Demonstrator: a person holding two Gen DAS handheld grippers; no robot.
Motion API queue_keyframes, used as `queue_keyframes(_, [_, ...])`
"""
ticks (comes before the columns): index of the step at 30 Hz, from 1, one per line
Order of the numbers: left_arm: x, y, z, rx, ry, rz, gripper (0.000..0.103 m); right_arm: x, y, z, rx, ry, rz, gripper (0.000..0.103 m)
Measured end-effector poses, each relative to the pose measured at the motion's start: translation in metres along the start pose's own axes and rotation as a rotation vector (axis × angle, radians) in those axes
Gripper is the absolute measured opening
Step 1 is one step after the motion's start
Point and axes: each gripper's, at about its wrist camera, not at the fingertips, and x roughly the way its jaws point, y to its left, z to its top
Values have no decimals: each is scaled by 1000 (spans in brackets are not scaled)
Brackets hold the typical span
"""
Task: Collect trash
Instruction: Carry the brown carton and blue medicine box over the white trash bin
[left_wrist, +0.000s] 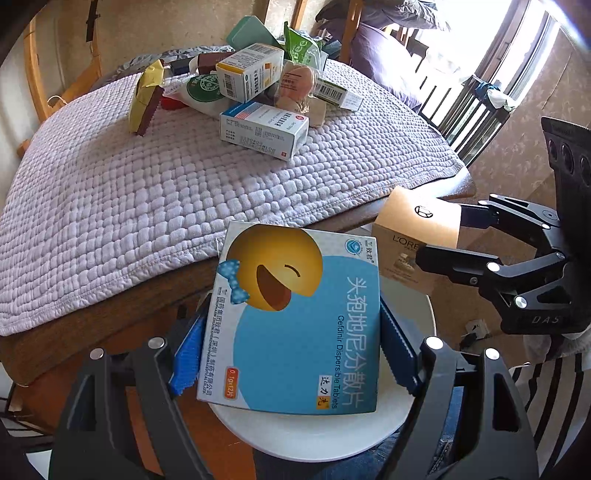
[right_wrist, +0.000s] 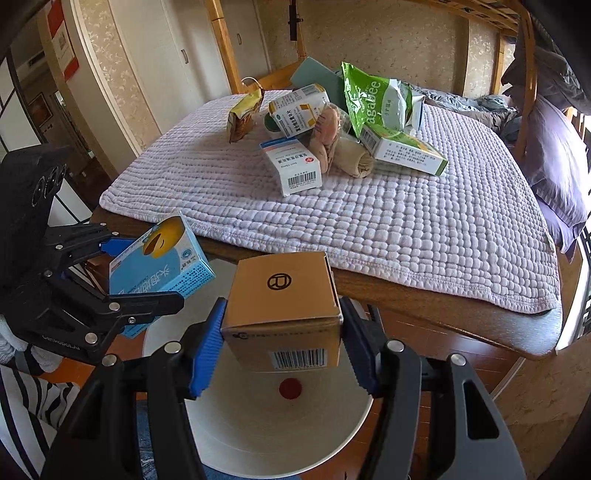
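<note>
My left gripper (left_wrist: 291, 350) is shut on a blue tablet box (left_wrist: 295, 317) with a yellow laughing face, held over the white bin (left_wrist: 413, 413). It also shows in the right wrist view (right_wrist: 162, 269). My right gripper (right_wrist: 282, 343) is shut on a tan cardboard box (right_wrist: 284, 306) with a barcode, held over the same bin (right_wrist: 266, 435). The tan box shows at right in the left wrist view (left_wrist: 413, 240). A pile of trash lies on the far part of the table: a white medicine box (left_wrist: 264, 129), a green bag (right_wrist: 373, 99), a yellow wrapper (left_wrist: 146, 96).
The table carries a lilac quilted cloth (left_wrist: 166, 192) and has a brown wooden edge (right_wrist: 424, 306). A red cap (right_wrist: 290, 388) lies in the bin's bottom. A bed with purple pillows (right_wrist: 554, 162) stands behind the table. A window with railings (left_wrist: 476, 99) is at right.
</note>
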Motion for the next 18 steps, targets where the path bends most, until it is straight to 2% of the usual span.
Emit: queue_keyframes(18, [15, -5, -24, -5, 65, 16, 83, 10, 1, -19, 14, 55, 7, 59])
